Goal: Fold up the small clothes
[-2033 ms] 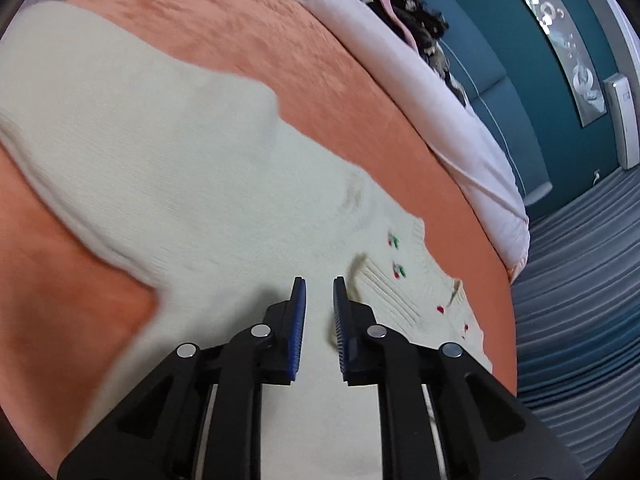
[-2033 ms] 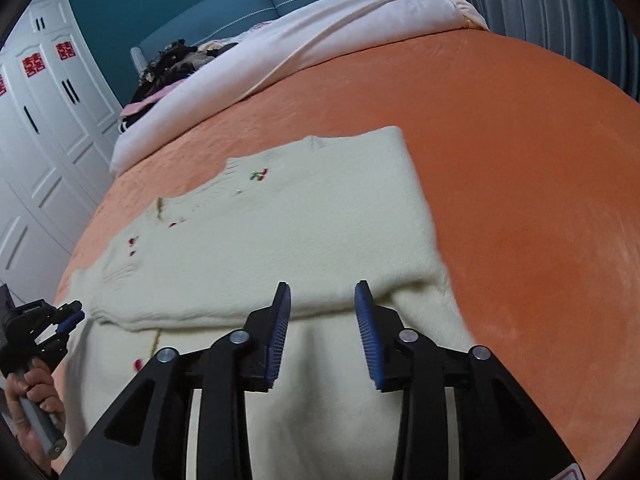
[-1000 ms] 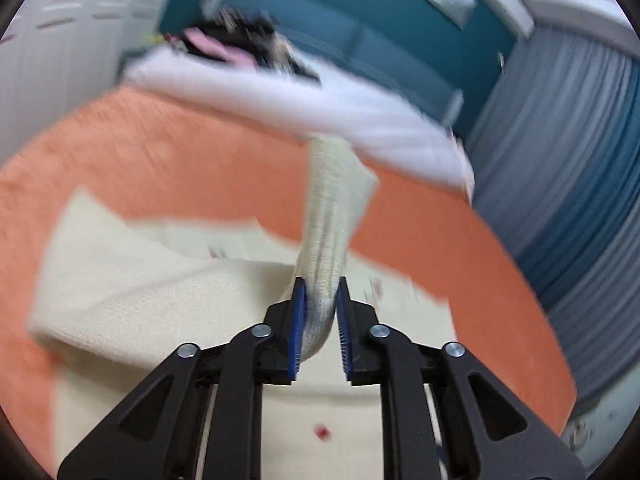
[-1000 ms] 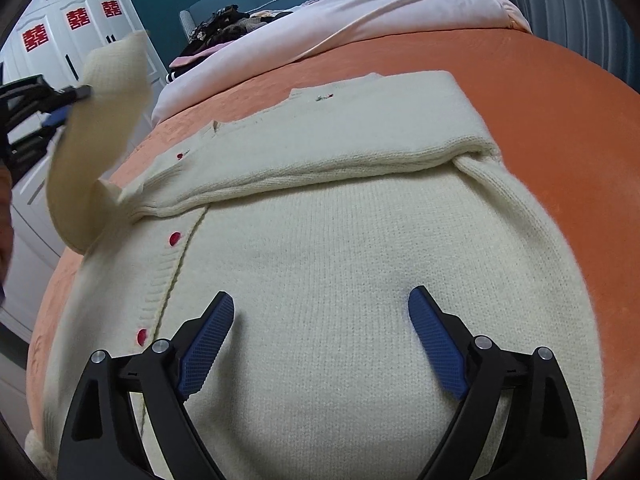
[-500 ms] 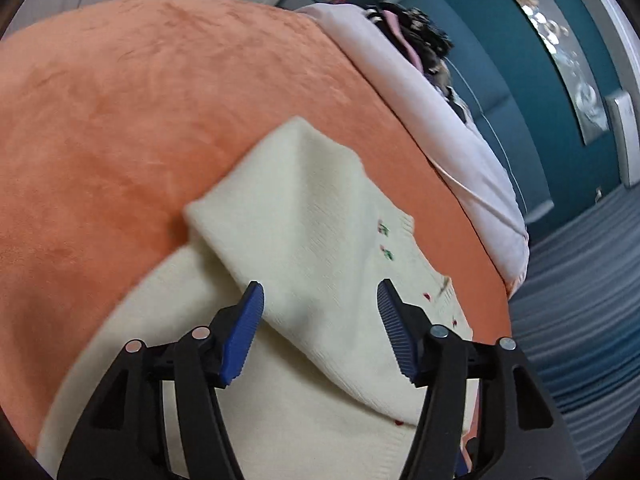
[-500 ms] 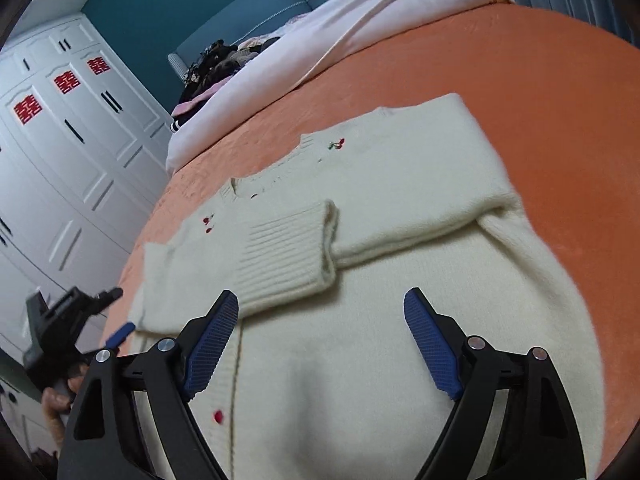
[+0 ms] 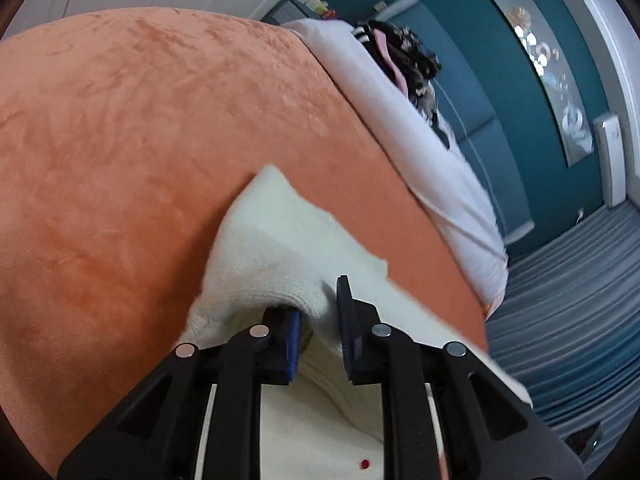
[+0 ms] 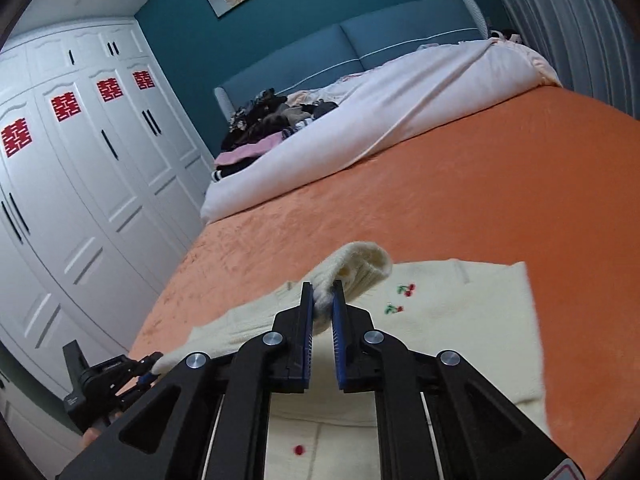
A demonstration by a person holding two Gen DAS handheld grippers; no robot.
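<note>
A cream knit sweater [image 7: 280, 240] with cherry embroidery [image 8: 406, 289] and red buttons lies on the orange bed cover [image 7: 120, 160]. My left gripper [image 7: 318, 320] is closing, and a thick fold at the sweater's left edge is pinched between its blue pads. In the right wrist view that left gripper [image 8: 150, 368] shows at the lower left, at the sweater's corner. My right gripper [image 8: 323, 304] is closing too. Its pads squeeze the ribbed sleeve cuff [image 8: 360, 264], which stands lifted and curled above the sweater's body [image 8: 460, 320].
A white duvet [image 8: 380, 132] is rolled up across the far end of the bed, with a pile of dark clothes [image 8: 272, 120] behind it. White wardrobe doors [image 8: 80, 200] run along the left. Bare orange cover [image 8: 480, 184] stretches beyond the sweater.
Half a second ago both grippers stood wide open over the sweater. Now both have closed on fabric: the left on the edge fold, the right on the sleeve cuff, which has risen.
</note>
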